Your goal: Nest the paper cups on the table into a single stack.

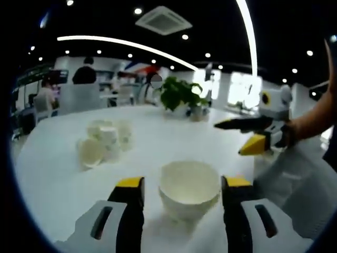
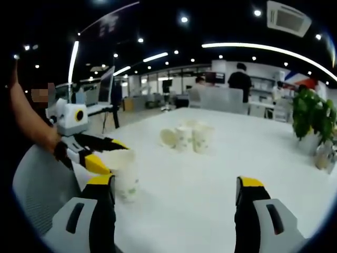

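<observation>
I'm holding my left gripper (image 1: 182,196) low over the white table (image 1: 63,174), its yellow-tipped jaws spread wide, and a paper cup (image 1: 189,190) is standing upright between them. I can't tell whether either jaw is touching the cup; there's a gap at least on the right side. Looking down into it, the cup's mouth is open toward me.

Out at ten o'clock from that cup, a cluster of paper cups (image 1: 104,141) is sitting well apart on the table, some upright, one lying on its side with its mouth facing me. At two o'clock my right gripper (image 1: 251,136) is coming into the left gripper view, jaws parted, gripping nothing.

In the right gripper view my right gripper (image 2: 176,196) is standing wide open and empty over bare tabletop. At nine o'clock my left gripper (image 2: 108,155) is showing with the same cup (image 2: 123,174) set between its jaws, upright on the table. At twelve o'clock, farther across the table, the cluster (image 2: 189,137) is waiting, one cup tipped over at its left side. A potted plant (image 2: 311,121) is standing at three o'clock near the far edge.
</observation>
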`<control>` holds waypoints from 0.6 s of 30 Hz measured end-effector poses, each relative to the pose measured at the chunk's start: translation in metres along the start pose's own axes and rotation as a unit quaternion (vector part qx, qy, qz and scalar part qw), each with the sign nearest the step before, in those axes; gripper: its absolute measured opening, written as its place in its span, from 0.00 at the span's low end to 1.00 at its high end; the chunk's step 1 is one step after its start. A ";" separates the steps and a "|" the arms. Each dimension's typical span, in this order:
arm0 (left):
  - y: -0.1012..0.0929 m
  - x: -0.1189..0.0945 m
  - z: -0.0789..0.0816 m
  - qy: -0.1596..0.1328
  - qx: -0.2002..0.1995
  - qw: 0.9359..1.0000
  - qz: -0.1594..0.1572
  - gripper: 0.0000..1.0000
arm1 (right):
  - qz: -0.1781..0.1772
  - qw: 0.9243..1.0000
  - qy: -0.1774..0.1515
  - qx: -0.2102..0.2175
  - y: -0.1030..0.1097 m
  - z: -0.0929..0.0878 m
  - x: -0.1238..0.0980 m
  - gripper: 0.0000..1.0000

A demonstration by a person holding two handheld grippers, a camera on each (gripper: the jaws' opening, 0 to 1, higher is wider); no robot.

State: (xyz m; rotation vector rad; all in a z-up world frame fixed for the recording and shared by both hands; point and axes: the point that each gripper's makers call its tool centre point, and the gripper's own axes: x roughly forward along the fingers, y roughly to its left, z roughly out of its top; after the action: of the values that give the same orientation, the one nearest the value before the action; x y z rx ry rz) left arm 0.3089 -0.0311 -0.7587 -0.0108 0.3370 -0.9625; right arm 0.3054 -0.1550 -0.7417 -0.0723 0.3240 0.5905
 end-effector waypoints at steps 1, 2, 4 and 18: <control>0.002 -0.001 0.002 -0.001 0.000 1.000 0.004 0.67 | 0.000 1.000 0.000 0.000 0.000 0.000 0.000 0.93; 0.004 -0.003 0.004 -0.003 0.000 1.000 0.008 0.70 | 0.000 1.000 0.000 0.000 0.000 0.000 0.000 0.93; 0.008 -0.009 0.011 -0.008 -0.001 1.000 0.012 0.72 | 0.000 1.000 0.001 0.000 0.000 0.000 0.000 0.93; 0.042 -0.076 0.032 -0.015 0.022 0.997 0.078 0.87 | 0.000 1.000 0.003 -0.007 0.000 0.000 0.001 0.94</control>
State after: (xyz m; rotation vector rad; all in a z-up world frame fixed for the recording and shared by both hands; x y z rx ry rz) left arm 0.3121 0.0495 -0.7139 0.0402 0.2840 -0.8140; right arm 0.3060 -0.1545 -0.7423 -0.0867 0.3256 0.5931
